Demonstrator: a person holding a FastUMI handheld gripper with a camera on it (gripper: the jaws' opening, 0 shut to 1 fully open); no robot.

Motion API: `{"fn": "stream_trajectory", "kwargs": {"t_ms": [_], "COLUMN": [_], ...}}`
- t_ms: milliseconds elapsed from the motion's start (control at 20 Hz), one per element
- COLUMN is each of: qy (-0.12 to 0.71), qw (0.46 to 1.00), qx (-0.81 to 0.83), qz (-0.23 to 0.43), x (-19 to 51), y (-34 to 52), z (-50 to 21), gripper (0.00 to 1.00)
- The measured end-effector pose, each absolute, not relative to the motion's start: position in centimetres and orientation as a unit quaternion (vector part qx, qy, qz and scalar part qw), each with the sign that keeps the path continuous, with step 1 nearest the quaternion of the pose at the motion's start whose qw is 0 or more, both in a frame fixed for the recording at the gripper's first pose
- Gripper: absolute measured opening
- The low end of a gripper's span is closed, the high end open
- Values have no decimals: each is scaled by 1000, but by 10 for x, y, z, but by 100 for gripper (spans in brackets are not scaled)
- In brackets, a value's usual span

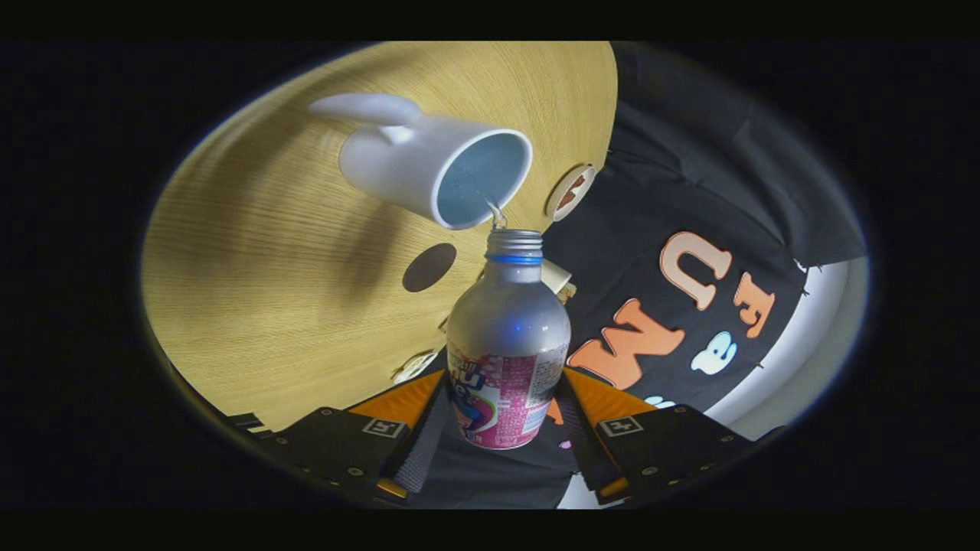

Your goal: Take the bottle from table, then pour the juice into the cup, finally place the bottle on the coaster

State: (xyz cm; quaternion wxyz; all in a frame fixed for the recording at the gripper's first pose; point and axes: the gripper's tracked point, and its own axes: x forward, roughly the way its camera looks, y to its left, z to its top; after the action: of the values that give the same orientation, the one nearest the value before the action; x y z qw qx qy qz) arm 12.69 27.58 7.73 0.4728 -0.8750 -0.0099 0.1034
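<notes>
Gripping the bottle (507,344) by its labelled lower body, the gripper (501,428) has both fingers pressed against its sides (cap off, neck pointing to twelve o'clock). A thin stream runs from the mouth into the white cup (432,164) just beyond, at eleven o'clock. On the wooden table (260,291), a round coaster (570,191) lies at one o'clock, and a dark disc (429,266) at ten o'clock.

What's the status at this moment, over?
Gripper shut on bottle. Bottle tipped, thin stream entering cup. Dark coaster beside the cup, bare. Nothing in the way.
</notes>
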Motion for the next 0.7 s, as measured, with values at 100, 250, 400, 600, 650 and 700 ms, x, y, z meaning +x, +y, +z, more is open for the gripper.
{"fn": "stream_trajectory", "kwargs": {"t_ms": [100,250,400,600,650,700], "qy": [-12,-10,-14,-11,-10,-9], "qw": [465,461,456,457,458,459], "qx": [-880,-882,-884,-884,-883,-883], "qz": [100,101,98,100,99,101], "x": [127,126,125,126,126,126], "y": [275,275,277,277,276,276], "z": [80,79,83,82,82,81], "gripper": [76,76,77,77,76,77]}}
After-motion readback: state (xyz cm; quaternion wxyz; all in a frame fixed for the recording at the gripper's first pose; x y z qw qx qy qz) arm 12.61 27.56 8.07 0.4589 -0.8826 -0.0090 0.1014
